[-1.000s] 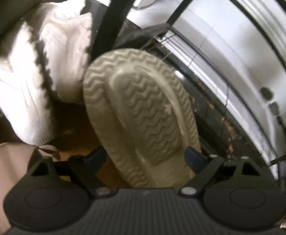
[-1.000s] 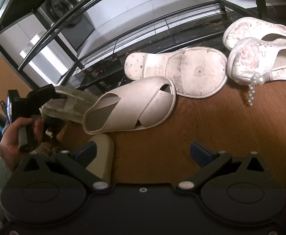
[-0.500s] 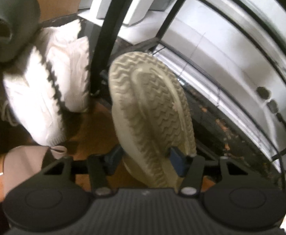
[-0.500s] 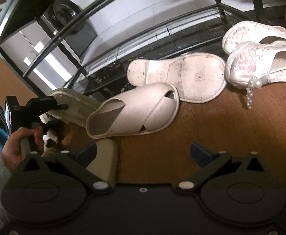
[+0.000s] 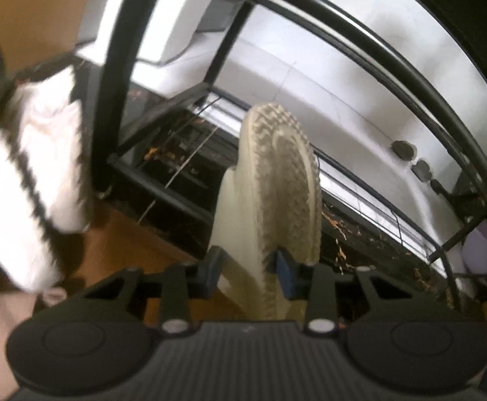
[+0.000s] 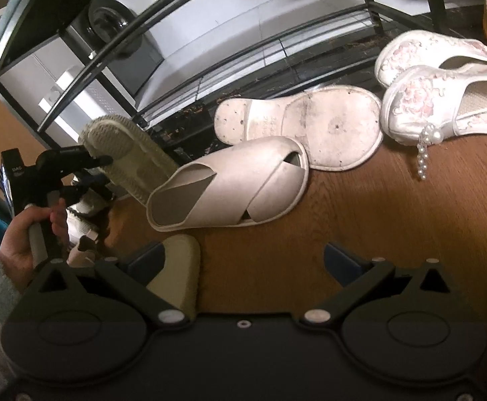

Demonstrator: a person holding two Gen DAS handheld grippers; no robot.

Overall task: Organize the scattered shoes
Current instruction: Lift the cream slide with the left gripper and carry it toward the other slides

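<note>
Left wrist view is showing the left claw gripping a cream ridged-sole slipper by its edge, lifting it clear of the floor in front of the black shoe rack, likely for shelving. Its long axis is running away from the claw toward the rack, sole turned sideways. The right claw is hovering wide, holding nothing, over the floor near a crossed-strap slipper.

The left gripper is clamped narrow, gripped by a hand; the right gripper gapes wide.
</note>
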